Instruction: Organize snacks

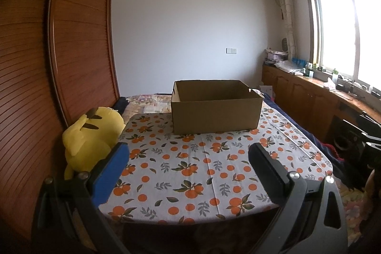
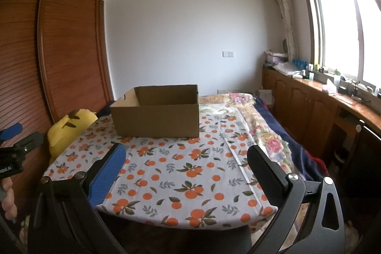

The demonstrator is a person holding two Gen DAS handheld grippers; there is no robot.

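Note:
An open brown cardboard box [image 1: 215, 111] stands at the far side of a table covered with an orange-print cloth [image 1: 190, 173]. It also shows in the right wrist view [image 2: 157, 116], left of centre. No snacks show in either view, and the box's floor is hidden. My left gripper [image 1: 189, 154] is open and empty, held above the table's near edge. My right gripper [image 2: 187, 156] is open and empty, also above the near edge. The left gripper shows at the far left of the right wrist view [image 2: 14, 146].
A yellow plush toy [image 1: 90, 142] lies at the table's left edge beside a wooden wardrobe [image 1: 78, 39]. A bed with a floral blanket [image 2: 269, 135] lies behind and to the right. A wooden counter [image 2: 321, 97] with small items runs under the window.

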